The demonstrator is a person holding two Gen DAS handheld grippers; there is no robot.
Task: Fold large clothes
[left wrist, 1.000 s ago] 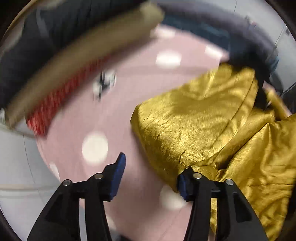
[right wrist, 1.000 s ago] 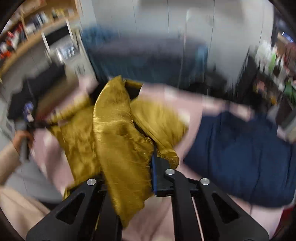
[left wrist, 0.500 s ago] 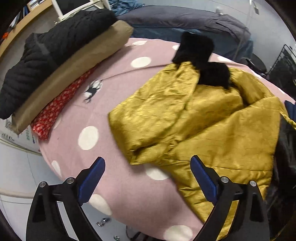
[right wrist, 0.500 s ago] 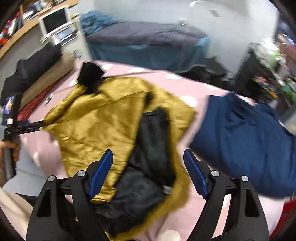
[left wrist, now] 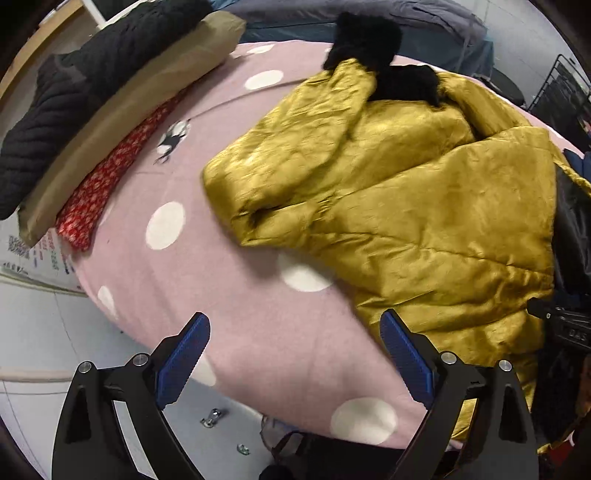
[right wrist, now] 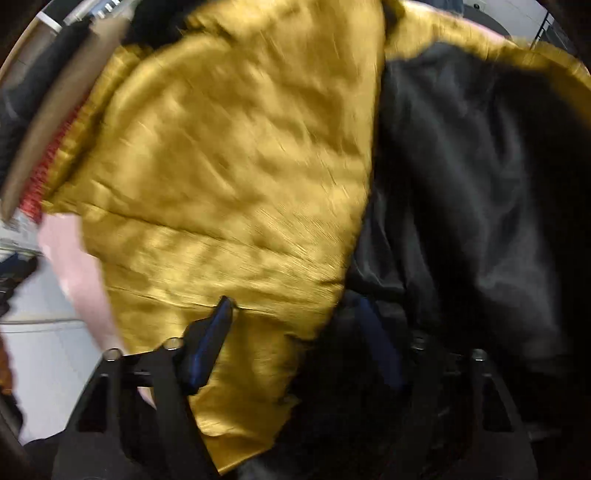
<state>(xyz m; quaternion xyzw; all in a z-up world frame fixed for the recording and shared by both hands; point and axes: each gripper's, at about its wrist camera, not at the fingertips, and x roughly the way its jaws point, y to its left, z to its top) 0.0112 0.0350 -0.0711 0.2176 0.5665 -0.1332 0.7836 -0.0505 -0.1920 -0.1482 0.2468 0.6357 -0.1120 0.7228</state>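
Observation:
A gold satin padded jacket (left wrist: 424,192) lies spread on a pink blanket with white dots (left wrist: 258,350), its black fur collar (left wrist: 365,33) at the far end. My left gripper (left wrist: 293,317) hangs open over bare blanket near the jacket's hem, with nothing between its fingers. In the blurred right wrist view the jacket (right wrist: 221,166) fills the frame, with its black lining (right wrist: 461,166) exposed on the right. My right gripper (right wrist: 291,302) is low over the jacket's front edge. Its jaws are closing with the gold edge between them, still apart.
A stack of folded clothes lies at the blanket's far left: black knit (left wrist: 92,74), tan (left wrist: 122,114), red patterned (left wrist: 99,184). Pale floor (left wrist: 37,332) shows beyond the blanket's near-left edge. A grey bed (left wrist: 406,14) and a black wire rack (left wrist: 561,92) stand behind.
My left gripper let go of the gold fabric, opened wide and drew back over the blanket. My right gripper dropped the jacket, then sank to its front edge as its jaws narrowed.

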